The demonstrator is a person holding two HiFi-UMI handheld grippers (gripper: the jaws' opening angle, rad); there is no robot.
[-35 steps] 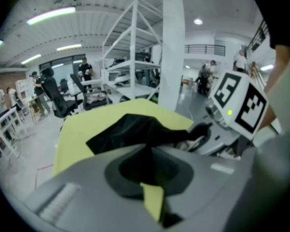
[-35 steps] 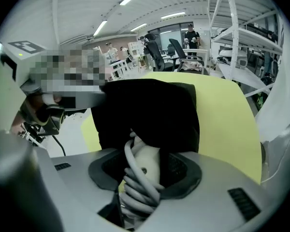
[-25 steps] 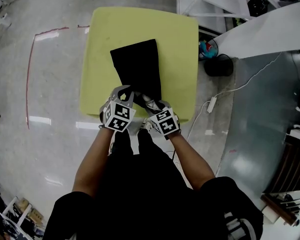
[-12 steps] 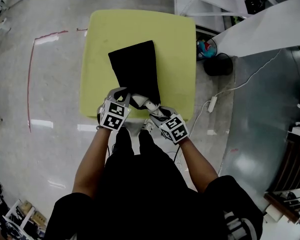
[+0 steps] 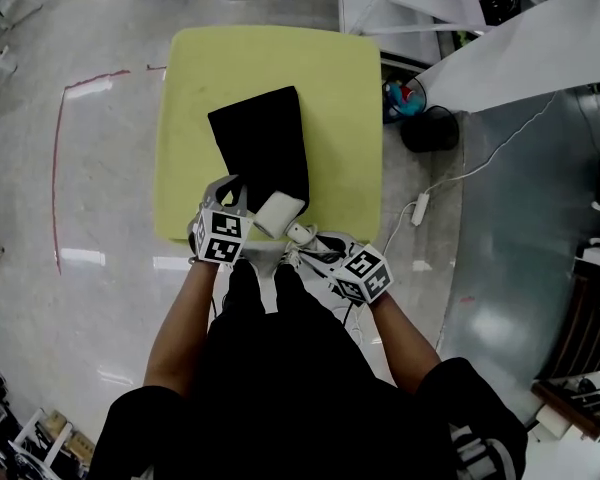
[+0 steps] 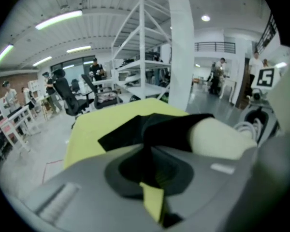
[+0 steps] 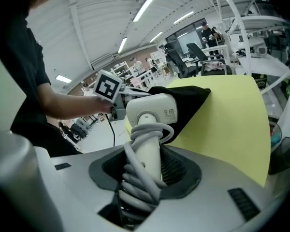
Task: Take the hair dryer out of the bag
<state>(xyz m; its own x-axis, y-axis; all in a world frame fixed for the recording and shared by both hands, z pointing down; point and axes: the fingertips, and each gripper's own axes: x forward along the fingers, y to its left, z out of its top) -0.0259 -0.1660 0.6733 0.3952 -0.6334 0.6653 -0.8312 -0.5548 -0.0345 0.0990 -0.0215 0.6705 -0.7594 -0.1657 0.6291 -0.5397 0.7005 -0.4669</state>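
A black bag (image 5: 262, 150) lies flat on the yellow-green table (image 5: 350, 98), its mouth at the near edge. The white hair dryer (image 5: 278, 214) sticks out of that mouth, head still at the opening. My right gripper (image 5: 315, 243) is shut on the dryer's handle (image 7: 149, 153), with the grey cord (image 7: 135, 187) coiled round it between the jaws. My left gripper (image 5: 232, 196) is shut on the bag's black cloth (image 6: 147, 151) at the mouth's left side. In the left gripper view the dryer's head (image 6: 217, 137) shows to the right of the bag (image 6: 150, 127).
The table's near edge (image 5: 170, 230) is right by my hands; grey floor lies all around. A white cable (image 5: 450, 183) and a dark round object (image 5: 430, 128) are on the floor at the right. White shelving (image 6: 145, 57) stands beyond the table.
My right gripper has pulled back toward me and up, drawing the white dryer out of the bag's mouth. The left gripper has stayed on the bag's edge.
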